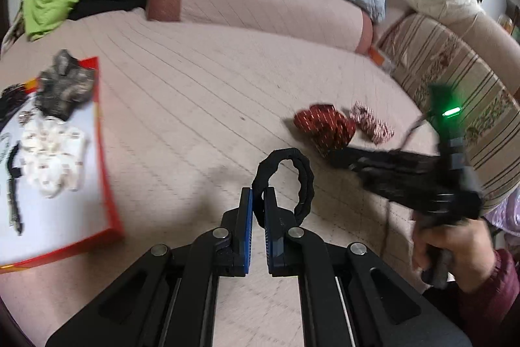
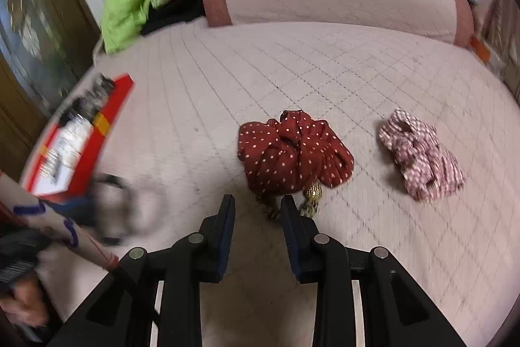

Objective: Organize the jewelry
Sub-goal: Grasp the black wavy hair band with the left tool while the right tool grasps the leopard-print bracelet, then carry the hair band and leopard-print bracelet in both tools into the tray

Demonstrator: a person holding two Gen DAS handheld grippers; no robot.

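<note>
On a quilted pink bed (image 1: 227, 80), the left tongs (image 1: 256, 200) are clamped tight on the rim of a black hair tie (image 1: 286, 181), its loop standing free ahead of the tips, a hold that looks meant to carry it clear of the bedding. To the left of those tongs lies a red-edged box lid (image 1: 97, 152) serving as the collecting tray; it already holds white beaded pieces (image 1: 52, 158), a mottled dark scrunchie (image 1: 65, 86), and a dark chain, blurred, near its far-left edge. The right tongs (image 2: 258, 207) stand partly parted and empty, just short of a red polka-dot scrunchie (image 2: 292, 148) with a gold-patterned piece (image 2: 312, 194) tucked beneath it. A pink checked scrunchie (image 2: 419, 152) waits further right, apart, apparently still unsorted.
</note>
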